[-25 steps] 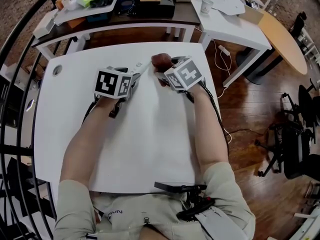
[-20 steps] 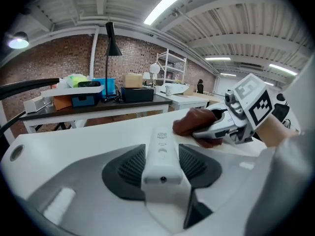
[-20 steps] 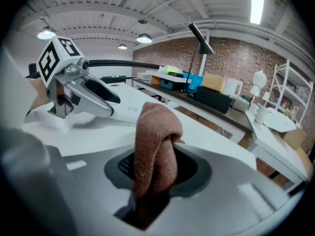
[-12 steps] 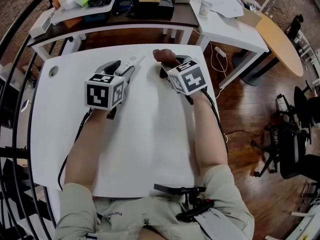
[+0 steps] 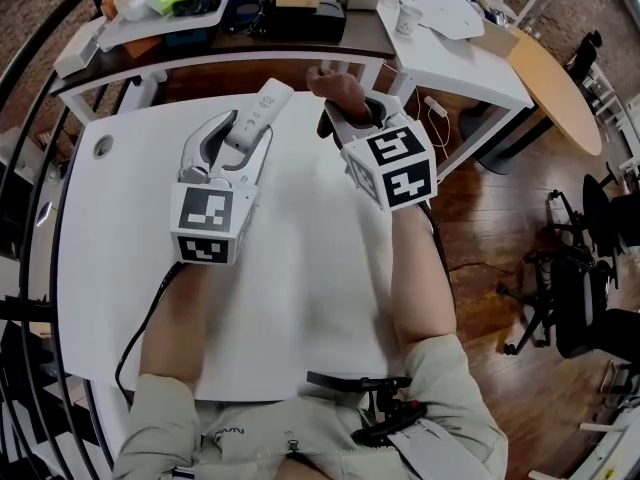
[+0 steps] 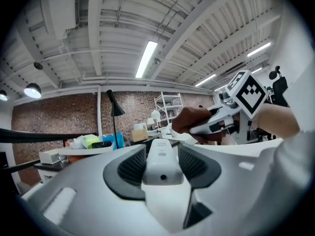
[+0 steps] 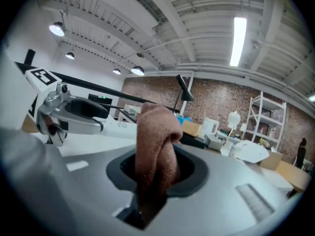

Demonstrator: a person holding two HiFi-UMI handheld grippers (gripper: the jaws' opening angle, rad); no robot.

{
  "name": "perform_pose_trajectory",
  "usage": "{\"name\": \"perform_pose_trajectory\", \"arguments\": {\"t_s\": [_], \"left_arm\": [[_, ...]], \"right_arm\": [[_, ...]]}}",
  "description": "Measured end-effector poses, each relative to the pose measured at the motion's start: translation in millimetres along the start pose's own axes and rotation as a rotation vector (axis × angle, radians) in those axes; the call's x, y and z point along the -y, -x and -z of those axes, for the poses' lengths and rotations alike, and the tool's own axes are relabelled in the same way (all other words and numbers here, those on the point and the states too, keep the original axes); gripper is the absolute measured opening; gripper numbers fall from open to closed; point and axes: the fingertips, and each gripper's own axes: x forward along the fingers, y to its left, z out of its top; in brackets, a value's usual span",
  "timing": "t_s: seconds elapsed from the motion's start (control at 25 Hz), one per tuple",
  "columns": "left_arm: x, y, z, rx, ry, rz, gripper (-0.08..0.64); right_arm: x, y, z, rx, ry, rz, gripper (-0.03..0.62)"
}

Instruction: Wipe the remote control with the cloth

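Left gripper is clamping the remote. Right gripper's jaws are closing on the cloth. Only the gripper views are showing the pads.

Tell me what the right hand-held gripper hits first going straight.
Right hand-held gripper, jaws closing on the cloth, likely clears the remote on its left, then meets the dark desk; depth unclear.

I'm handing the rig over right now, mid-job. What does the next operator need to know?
Left tongs: clamped on the remote control, held above the white table.
Right tongs: closing on the brown cloth bunched between them, also off the table, beside the remote.
Done: both items in hand.
Left: bring the cloth onto the remote and wipe. They are not touching yet.
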Motion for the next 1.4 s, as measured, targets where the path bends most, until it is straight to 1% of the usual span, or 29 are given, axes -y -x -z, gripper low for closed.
{"name": "perform_pose_trajectory", "arguments": {"t_s": [0.12, 0.2, 0.24, 0.28, 0.36, 0.4, 0.52, 0.64, 0.76, 0.84, 1.0, 1.12, 1.28, 1.4], "left_arm": [[3, 9, -24, 0.113, -0.068, -0.026, 0.215], [5, 18, -46, 0.207, -0.100, -0.060, 0.213], [7, 22, -56, 0.246, -0.134, -0.075, 0.213], [9, 26, -65, 0.272, -0.185, -0.084, 0.213], [15, 35, -76, 0.287, -0.294, -0.096, 0.213], [18, 38, -79, 0.289, -0.336, -0.103, 0.213], [30, 46, -87, 0.326, -0.430, -0.123, 0.213], [38, 51, -93, 0.367, -0.477, -0.127, 0.213], [41, 53, -96, 0.390, -0.497, -0.125, 0.213], [42, 54, -97, 0.401, -0.506, -0.124, 0.213], [43, 59, -100, 0.425, -0.520, -0.124, 0.213], [41, 60, -100, 0.435, -0.521, -0.129, 0.213], [42, 60, -96, 0.430, -0.536, -0.126, 0.213], [44, 61, -93, 0.430, -0.567, -0.121, 0.212]], "right_arm": [[1, 17, -29, 0.087, 0.038, 0.042, 0.091], [0, 29, -48, 0.146, 0.067, 0.068, 0.091], [-1, 35, -56, 0.173, 0.081, 0.080, 0.091], [-1, 41, -64, 0.199, 0.094, 0.092, 0.089], [-2, 52, -80, 0.247, 0.121, 0.118, 0.089], [-2, 58, -86, 0.268, 0.140, 0.136, 0.089], [-1, 74, -103, 0.312, 0.217, 0.197, 0.089], [-1, 83, -112, 0.316, 0.294, 0.247, 0.089], [-3, 83, -111, 0.276, 0.368, 0.265, 0.089], [-7, 79, -106, 0.241, 0.410, 0.255, 0.089], [-23, 72, -99, 0.182, 0.508, 0.201, 0.087], [-42, 73, -98, 0.161, 0.599, 0.136, 0.087], [-79, 80, -96, 0.168, 0.745, 0.024, 0.087], [-95, 83, -92, 0.145, 0.832, -0.011, 0.081]]}}
